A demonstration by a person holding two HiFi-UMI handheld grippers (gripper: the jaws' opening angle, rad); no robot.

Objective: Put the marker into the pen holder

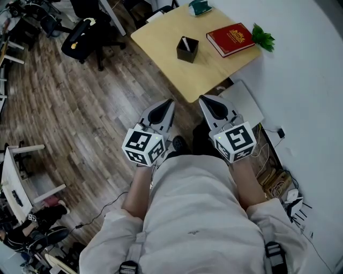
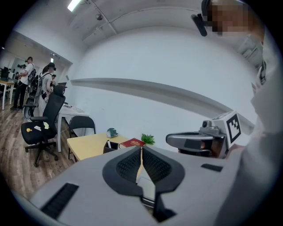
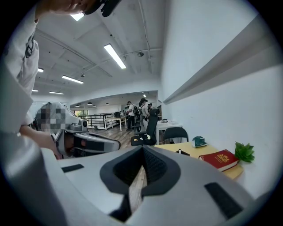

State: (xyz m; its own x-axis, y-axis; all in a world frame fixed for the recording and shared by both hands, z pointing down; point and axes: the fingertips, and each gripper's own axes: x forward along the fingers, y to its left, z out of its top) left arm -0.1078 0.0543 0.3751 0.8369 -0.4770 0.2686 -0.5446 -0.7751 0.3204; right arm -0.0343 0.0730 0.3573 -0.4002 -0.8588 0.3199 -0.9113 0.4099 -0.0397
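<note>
A black pen holder [image 1: 187,50] stands on the light wooden table [image 1: 161,37], and a white marker [image 1: 185,43] sticks up inside it. Both grippers are held close to the person's body, well short of the table and above the floor. My left gripper [image 1: 168,103] is shut with nothing in it, and so is my right gripper [image 1: 206,100]. The left gripper view shows its jaws [image 2: 141,149] pressed together, with the holder [image 2: 110,147] far ahead. The right gripper view shows its jaws [image 3: 142,149] closed too, with the holder [image 3: 182,152] small on the table.
A red book [image 1: 230,38], a green plant [image 1: 263,37] and a teal object [image 1: 199,6] share the table by the white wall. A black office chair [image 1: 83,35] stands on the wood floor at the left. Cables lie by the wall at the right. People stand far off.
</note>
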